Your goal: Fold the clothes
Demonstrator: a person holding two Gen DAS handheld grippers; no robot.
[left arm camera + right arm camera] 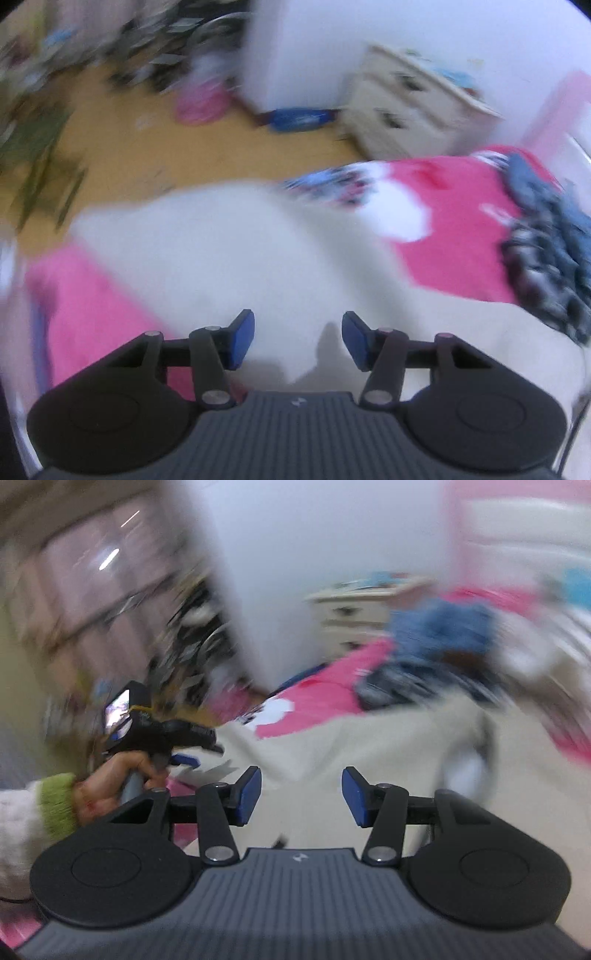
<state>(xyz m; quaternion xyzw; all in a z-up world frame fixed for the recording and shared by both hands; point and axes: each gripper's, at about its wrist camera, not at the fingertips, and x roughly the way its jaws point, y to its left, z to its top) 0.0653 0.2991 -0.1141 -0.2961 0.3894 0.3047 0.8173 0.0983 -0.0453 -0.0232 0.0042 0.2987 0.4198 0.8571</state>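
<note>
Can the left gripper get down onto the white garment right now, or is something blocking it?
Probably yes. The left gripper has its jaws apart with nothing between them, and the white garment lies spread on the pink bedding directly ahead. The dark clothes pile sits off to the side.

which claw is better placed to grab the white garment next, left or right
Probably the left. The left claw is open and angled down right over the white garment, cloth filling the gap between its pads. The right claw is open too, but looks more level, across the bed. Blur makes this tentative.
</note>
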